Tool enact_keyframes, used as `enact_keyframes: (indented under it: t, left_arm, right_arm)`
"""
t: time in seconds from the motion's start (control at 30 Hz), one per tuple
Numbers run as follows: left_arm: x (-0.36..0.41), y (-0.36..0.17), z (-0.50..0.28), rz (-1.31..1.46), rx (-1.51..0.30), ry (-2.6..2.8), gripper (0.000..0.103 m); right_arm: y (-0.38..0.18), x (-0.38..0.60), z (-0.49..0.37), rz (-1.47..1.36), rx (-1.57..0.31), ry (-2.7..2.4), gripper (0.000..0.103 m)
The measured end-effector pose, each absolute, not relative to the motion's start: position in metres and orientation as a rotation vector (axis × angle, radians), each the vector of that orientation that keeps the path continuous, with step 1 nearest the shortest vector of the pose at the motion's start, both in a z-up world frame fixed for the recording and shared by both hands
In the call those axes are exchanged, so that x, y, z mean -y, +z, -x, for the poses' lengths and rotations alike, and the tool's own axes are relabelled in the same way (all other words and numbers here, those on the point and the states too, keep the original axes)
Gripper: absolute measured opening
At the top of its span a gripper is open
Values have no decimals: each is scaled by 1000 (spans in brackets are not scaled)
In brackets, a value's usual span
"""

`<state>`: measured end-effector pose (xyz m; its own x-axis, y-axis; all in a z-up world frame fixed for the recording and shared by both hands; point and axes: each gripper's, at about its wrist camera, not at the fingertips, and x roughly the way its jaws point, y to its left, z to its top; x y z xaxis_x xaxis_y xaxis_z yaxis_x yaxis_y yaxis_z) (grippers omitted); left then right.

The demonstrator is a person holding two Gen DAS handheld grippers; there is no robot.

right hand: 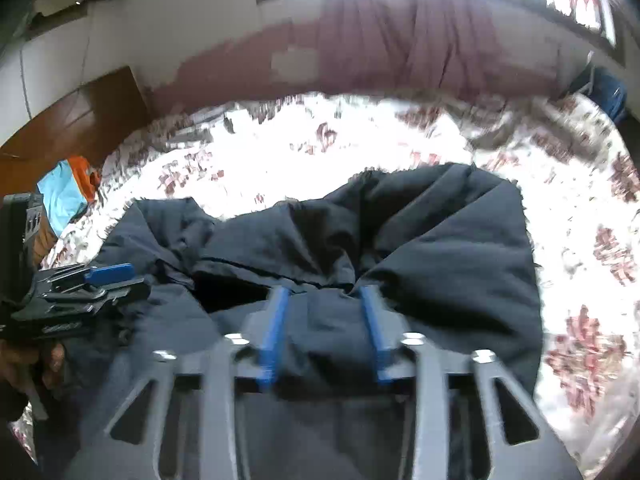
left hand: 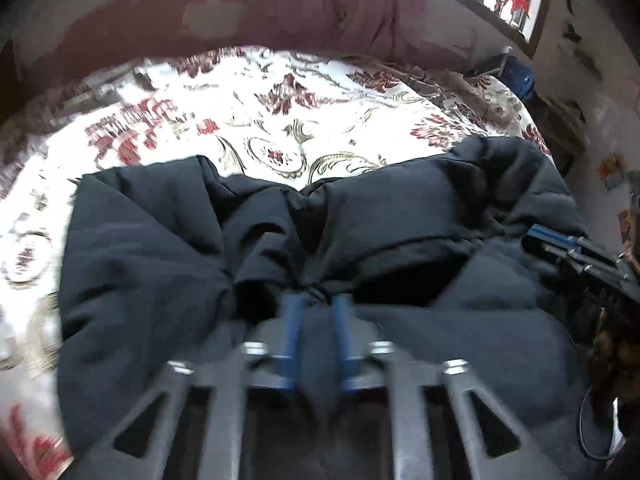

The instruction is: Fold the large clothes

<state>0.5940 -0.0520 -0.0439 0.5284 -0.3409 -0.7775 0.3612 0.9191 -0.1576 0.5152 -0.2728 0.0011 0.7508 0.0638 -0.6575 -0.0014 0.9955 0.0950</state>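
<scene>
A large dark navy padded jacket [left hand: 160,248] lies bunched on a floral bedspread [left hand: 280,92]; it also shows in the right wrist view [right hand: 460,248]. My left gripper [left hand: 316,300] has its blue fingers close together, pinching a fold of the jacket. My right gripper [right hand: 326,296] has its blue fingers wider apart with a thick bunch of jacket fabric held between them. The right gripper shows at the right edge of the left wrist view [left hand: 560,244]; the left gripper shows at the left of the right wrist view [right hand: 100,280]. Both frames are blurred.
The bedspread [right hand: 580,264] surrounds the jacket on the far side and both flanks. A pink curtain [right hand: 420,32] hangs under a window behind the bed. A wooden headboard [right hand: 72,120] and blue-orange cloth [right hand: 66,192] lie at left. A blue bag [left hand: 520,76] sits far right.
</scene>
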Motion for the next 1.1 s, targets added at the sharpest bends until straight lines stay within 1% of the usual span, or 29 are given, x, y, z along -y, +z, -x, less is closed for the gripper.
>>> enact_keyframes:
  t: [0.03, 0.07, 0.1, 0.17, 0.23, 0.27, 0.33, 0.37, 0.53, 0.77, 1.1]
  left_arm:
    - [50, -35, -584, -16, -908, -427, 50]
    - [49, -29, -577, -6, -897, -431, 61]
    - [45, -17, -565, 15, -868, -420, 74]
    - [34, 2, -548, 59, -816, -410, 76]
    - [27, 20, -534, 98, -791, -402, 81]
    - [24, 29, -527, 110, -780, -387, 83]
    - [21, 45, -513, 102, -766, -353, 99]
    - [20, 51, -507, 92, -764, -344, 101]
    - [11, 87, -461, 43, -727, -300, 101]
    - [-2, 136, -373, 67, -641, -260, 103]
    - [-8, 169, -261, 25, -511, -229, 103]
  right_arm:
    - [7, 272, -507, -82, -705, 29, 57]
    - [15, 271, -496, -75, -689, 24, 58]
    - [22, 271, -488, -71, -678, 21, 60]
    - [36, 269, -472, -68, -669, 9, 66]
    - [48, 269, -454, -77, -663, -12, 80]
    - [55, 269, -443, -81, -659, -26, 82]
    - [66, 267, -423, -94, -651, -32, 84]
    - [74, 266, -412, -100, -643, -37, 84]
    - [105, 258, -356, -117, -589, -52, 93]
    - [134, 242, -276, -155, -499, -59, 97]
    - [146, 225, -172, -159, -371, -87, 98]
